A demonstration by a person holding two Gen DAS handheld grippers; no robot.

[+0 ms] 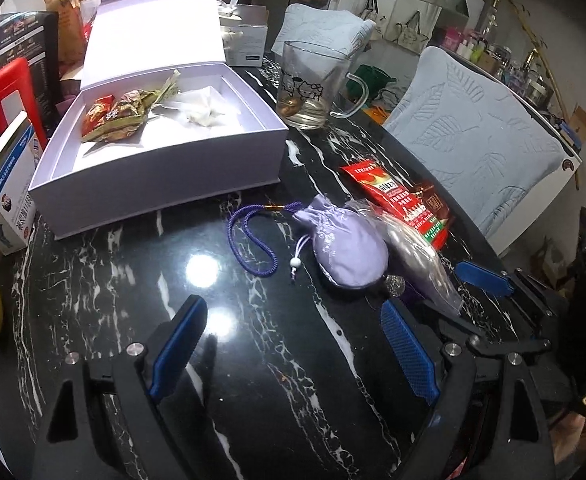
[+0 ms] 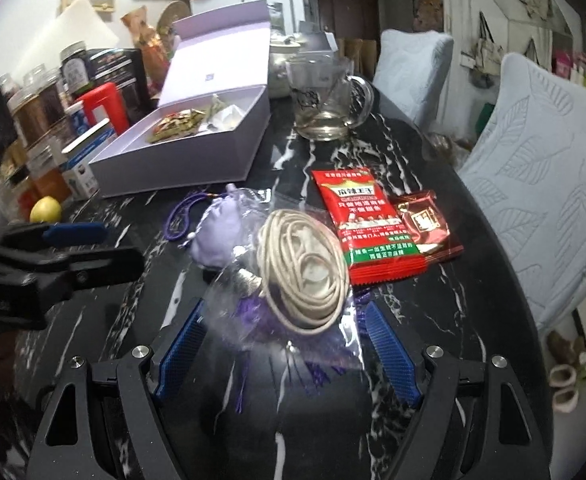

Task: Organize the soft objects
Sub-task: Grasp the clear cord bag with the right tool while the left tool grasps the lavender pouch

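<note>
The clear bag [image 2: 293,280] of cord lies between my right fingers [image 2: 389,356], spread wide, not gripping. Left fingers [image 1: 177,344] wide, empty. Next, I'd close gently.

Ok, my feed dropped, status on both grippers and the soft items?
Left gripper open, empty. Right gripper open, astride clear bag of cord. Lilac pouch on table, white box open. Nothing blocking.
</note>
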